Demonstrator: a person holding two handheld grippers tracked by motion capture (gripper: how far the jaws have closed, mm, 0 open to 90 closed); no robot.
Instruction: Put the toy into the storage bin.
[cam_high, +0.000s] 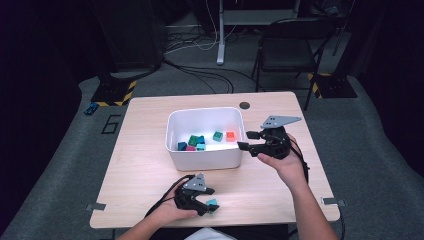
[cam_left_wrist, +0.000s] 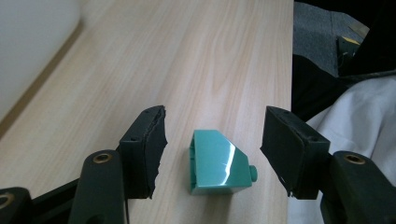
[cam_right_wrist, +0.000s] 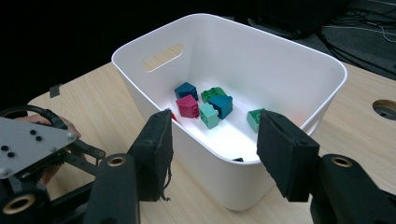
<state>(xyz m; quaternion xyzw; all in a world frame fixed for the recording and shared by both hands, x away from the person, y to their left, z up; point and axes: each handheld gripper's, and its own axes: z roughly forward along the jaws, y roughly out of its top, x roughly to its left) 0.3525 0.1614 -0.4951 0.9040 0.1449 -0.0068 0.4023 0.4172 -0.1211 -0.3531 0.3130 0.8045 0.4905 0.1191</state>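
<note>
A teal brick (cam_left_wrist: 219, 163) is seen lying on the bench (cam_left_wrist: 196, 65) in the lower middle of the left gripper view, between the fingers of the left gripper (cam_left_wrist: 212, 151) but touched by neither. Its long axis runs across the frame, from finger to finger; the sloped face is turned up and falls away to the right, and a stud points right. In the high view the brick (cam_high: 212, 204) sits at the lower middle, near the bench's front edge, just beside the left gripper (cam_high: 204, 204).

The left fingers are spread well apart, with a gap on each side of the brick, and nothing is gripped. The right gripper (cam_right_wrist: 215, 140) is held with its fingers partly open and empty (they hang over the near rim of the bin).

A white bin (cam_high: 172, 127) stands at the centre of the bench, holding several coloured bricks (cam_right_wrist: 205, 105). A white cloth (cam_left_wrist: 359, 107) lies at the right of the left gripper view. Nothing stands between the fingers and the brick.
</note>
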